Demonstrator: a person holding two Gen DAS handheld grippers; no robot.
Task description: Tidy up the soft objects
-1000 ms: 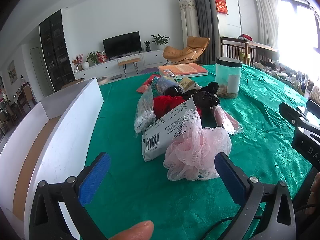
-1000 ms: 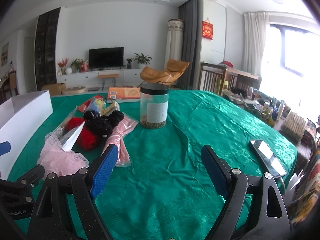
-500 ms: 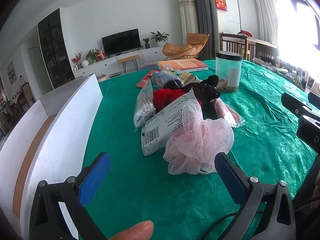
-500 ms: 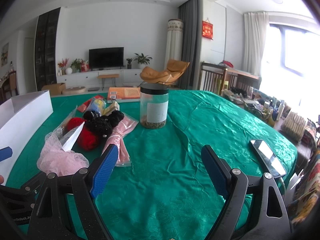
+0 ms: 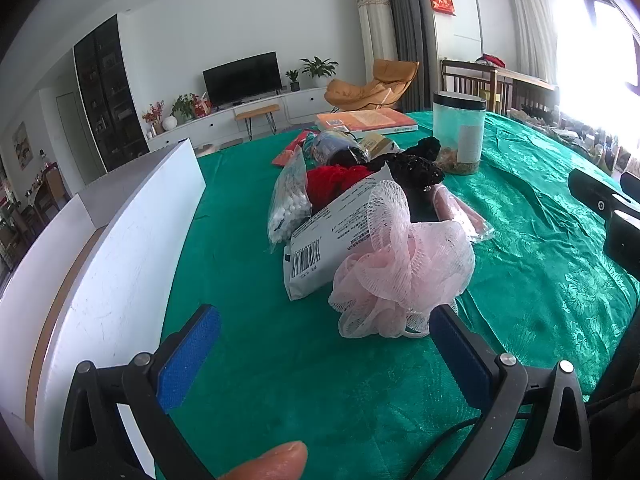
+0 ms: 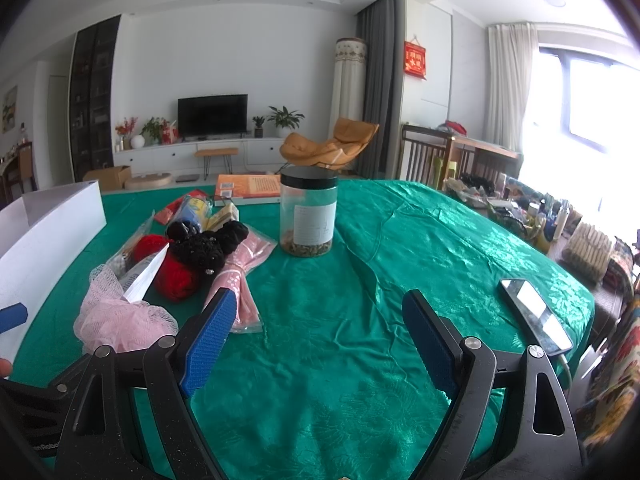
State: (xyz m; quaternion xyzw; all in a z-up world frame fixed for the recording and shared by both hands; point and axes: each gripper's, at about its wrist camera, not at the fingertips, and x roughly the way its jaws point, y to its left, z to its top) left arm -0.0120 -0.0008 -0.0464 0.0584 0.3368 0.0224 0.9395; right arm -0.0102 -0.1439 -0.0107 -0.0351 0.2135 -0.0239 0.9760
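Left wrist view: left gripper (image 5: 320, 344) is held low over the green satin-covered desk (image 5: 540, 280), blue-padded fingers (image 5: 188, 360) spread wide, nothing between them. The pink mesh bath pouf (image 5: 404, 272) lies just ahead, near the right finger, at the near end of the pile. It is judged very light, soft and springy; mesh will compress and can snag, so a grip across the bunched middle is advised, not the loose frills. The white plastic packet with barcode (image 5: 320, 248) leans against it and may be dragged along. The white open box (image 5: 120, 264) stands close on the left; its wall limits sideways swing.

Right wrist view: right gripper (image 6: 316, 340) is seen with fingers also wide apart and empty, over bare cloth. The pouf sits to its left. The clear jar with black lid (image 6: 308, 216) stands beyond; the black phone (image 6: 536, 316) lies near the right desk edge. Open room is found in between.
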